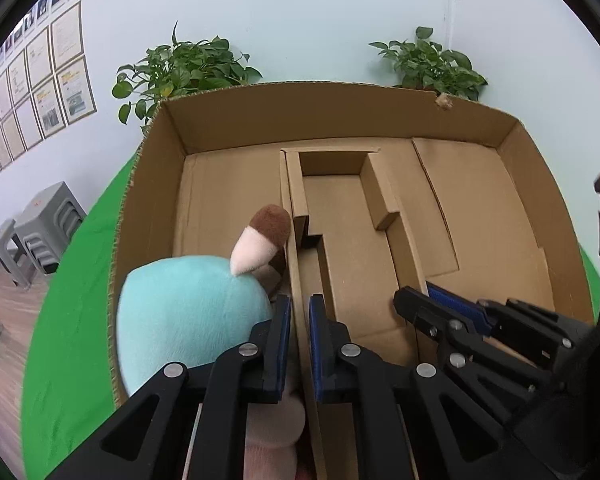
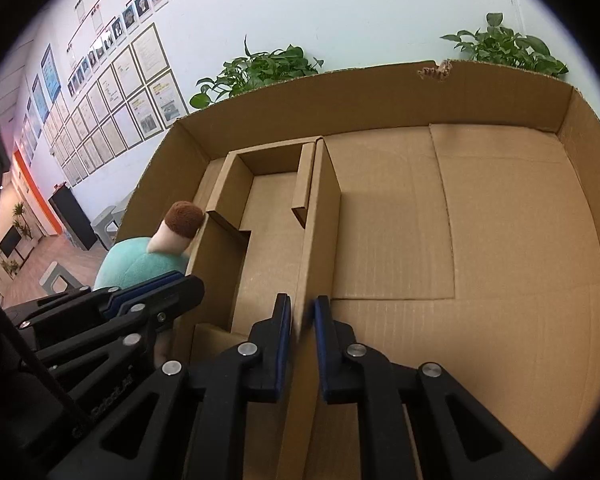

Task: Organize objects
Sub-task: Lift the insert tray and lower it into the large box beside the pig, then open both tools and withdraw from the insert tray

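Observation:
A large open cardboard box holds a smaller folded cardboard insert. My left gripper is shut on the insert's left wall. My right gripper is shut on the insert's right wall; it also shows in the left wrist view. A teal plush toy with a pink and brown horn lies in the box's left part, beside the left wall. The left gripper also shows in the right wrist view.
The box stands on a green surface. Two potted plants stand behind it against a pale wall. Grey stools stand at the left. Framed papers hang on the wall.

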Action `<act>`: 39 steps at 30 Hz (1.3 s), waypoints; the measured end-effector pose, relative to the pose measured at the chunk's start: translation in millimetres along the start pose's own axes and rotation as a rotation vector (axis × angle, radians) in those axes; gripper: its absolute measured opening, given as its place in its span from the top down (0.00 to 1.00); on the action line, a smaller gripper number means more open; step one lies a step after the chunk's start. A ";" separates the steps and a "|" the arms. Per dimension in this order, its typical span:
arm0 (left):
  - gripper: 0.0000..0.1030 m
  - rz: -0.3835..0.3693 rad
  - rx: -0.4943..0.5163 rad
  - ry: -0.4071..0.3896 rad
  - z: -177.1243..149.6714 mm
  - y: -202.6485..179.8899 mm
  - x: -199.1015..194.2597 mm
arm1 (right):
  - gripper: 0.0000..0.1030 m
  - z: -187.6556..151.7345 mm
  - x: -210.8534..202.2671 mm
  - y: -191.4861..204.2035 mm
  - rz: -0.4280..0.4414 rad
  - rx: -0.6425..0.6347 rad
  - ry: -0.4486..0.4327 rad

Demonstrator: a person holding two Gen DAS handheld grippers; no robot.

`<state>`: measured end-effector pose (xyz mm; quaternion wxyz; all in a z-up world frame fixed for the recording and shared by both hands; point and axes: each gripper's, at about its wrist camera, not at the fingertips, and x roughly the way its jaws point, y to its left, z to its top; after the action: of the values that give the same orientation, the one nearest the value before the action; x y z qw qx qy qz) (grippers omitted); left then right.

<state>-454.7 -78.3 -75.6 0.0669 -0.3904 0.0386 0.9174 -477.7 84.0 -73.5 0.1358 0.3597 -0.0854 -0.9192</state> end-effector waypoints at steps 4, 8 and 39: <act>0.91 0.029 0.019 -0.037 -7.7 2.5 -19.9 | 0.88 -1.9 -6.2 -2.4 0.000 0.000 0.004; 0.47 0.059 0.016 -0.117 -20.7 7.6 -59.5 | 0.45 -5.7 -33.2 0.2 0.012 -0.038 -0.029; 0.81 0.029 -0.063 -0.322 -122.6 -64.9 -227.5 | 0.90 -120.9 -220.5 -15.0 -0.116 -0.110 -0.220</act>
<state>-201.4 -50.3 2.5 0.0467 -0.2395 0.0045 0.9698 -242.5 159.6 -24.5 0.0917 0.2530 -0.0284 -0.9627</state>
